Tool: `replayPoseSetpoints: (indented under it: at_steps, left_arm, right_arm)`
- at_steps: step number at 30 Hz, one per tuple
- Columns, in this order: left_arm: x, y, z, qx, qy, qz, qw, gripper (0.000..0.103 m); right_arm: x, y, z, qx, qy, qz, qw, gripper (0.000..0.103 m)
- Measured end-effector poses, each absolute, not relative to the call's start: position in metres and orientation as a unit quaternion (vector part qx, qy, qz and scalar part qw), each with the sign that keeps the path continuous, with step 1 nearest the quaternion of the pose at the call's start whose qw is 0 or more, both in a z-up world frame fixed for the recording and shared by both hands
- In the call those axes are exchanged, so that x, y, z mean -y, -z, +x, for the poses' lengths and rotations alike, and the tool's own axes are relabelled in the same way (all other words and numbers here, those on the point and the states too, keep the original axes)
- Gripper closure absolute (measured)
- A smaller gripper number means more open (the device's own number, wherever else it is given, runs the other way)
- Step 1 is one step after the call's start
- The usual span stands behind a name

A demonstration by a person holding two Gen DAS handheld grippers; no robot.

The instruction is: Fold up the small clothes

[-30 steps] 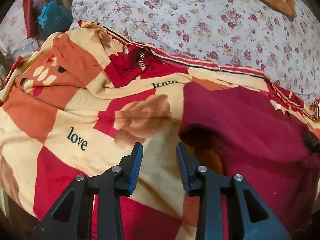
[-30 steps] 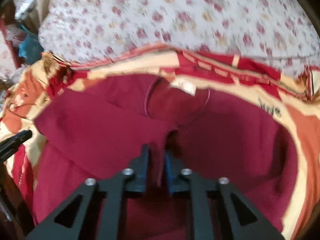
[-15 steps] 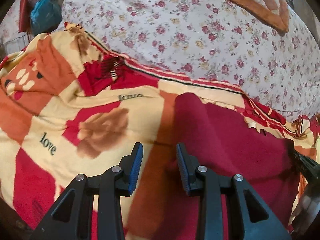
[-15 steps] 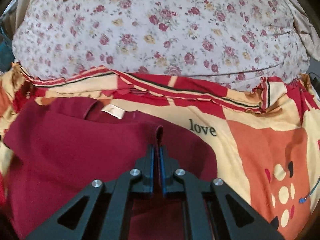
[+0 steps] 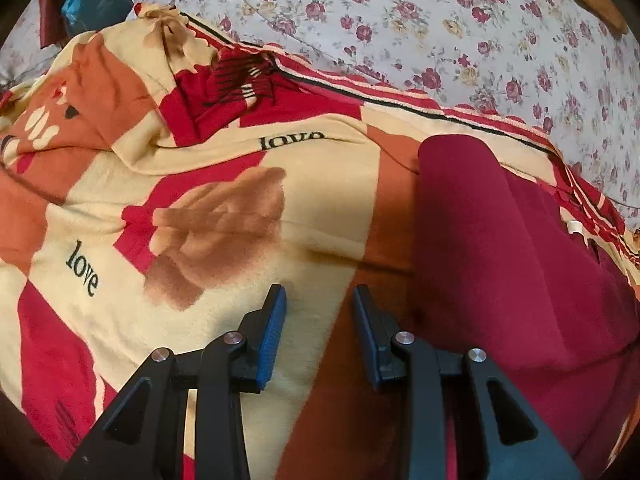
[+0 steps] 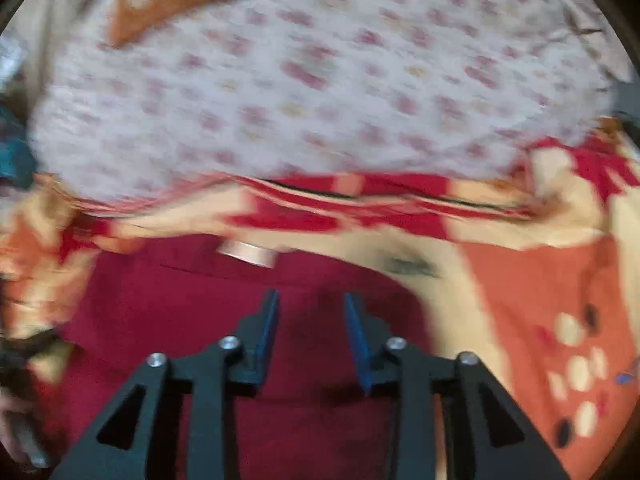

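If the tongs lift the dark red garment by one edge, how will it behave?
The dark red garment will probably hang limp: it lies in soft folds on the patterned blanket. It seems light and thin. Pushed, it would likely bunch rather than slide, since the blanket looks fuzzy.

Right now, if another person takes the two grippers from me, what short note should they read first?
Left gripper: open, empty, over the blanket just left of the garment.
Right gripper: jaws opening, nothing between them, over the garment; that view is blurred.
Garment: dark red, lies on the blanket, its neck label at the far edge. One side looks already folded in, with a straight edge facing the left gripper.
Left to do: probably the remaining folds, then smoothing. I cannot tell how many folds are done.
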State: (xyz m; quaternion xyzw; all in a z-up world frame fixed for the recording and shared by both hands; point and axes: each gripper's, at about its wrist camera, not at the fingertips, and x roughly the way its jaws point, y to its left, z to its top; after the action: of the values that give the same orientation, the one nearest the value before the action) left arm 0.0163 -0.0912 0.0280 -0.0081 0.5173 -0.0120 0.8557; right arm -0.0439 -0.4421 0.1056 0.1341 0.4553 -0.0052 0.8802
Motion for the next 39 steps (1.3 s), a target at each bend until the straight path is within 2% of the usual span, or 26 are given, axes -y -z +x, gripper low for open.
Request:
replayPoseSetpoints:
  at_steps: [7,10,13,20,30,39]
  left_arm:
    - [0.091,-0.030,0.011,-0.507,0.016,-0.006,0.862,0.090]
    - [0.083,-0.034,0.012,-0.505,0.013,-0.009,0.863,0.090]
    - [0.074,-0.047,0.011,-0.492,0.016,-0.024,0.870,0.090]
    - [0.091,-0.065,0.020,-0.472,0.042,-0.022,0.880,0.090]
    - [0.116,-0.044,0.021,-0.485,0.039,0.006,0.874,0.090]
    - [0.113,-0.033,0.021,-0.489,0.034,0.016,0.871,0.090]
  right_arm:
    - [0.309,-0.068,0.021,-0.493,-0.174,0.119,0.844,0.067]
    - [0.260,-0.046,0.046,-0.507,-0.195,0.079,0.836,0.069]
    - [0.235,-0.021,0.059,-0.525,-0.136,0.002,0.840,0.069]
    - [0.264,-0.042,0.034,-0.517,-0.134,0.067,0.843,0.067]
    - [0.305,-0.028,0.003,-0.535,-0.097,0.057,0.837,0.066]
    - [0.312,-0.042,0.008,-0.516,-0.084,0.054,0.851,0.064]
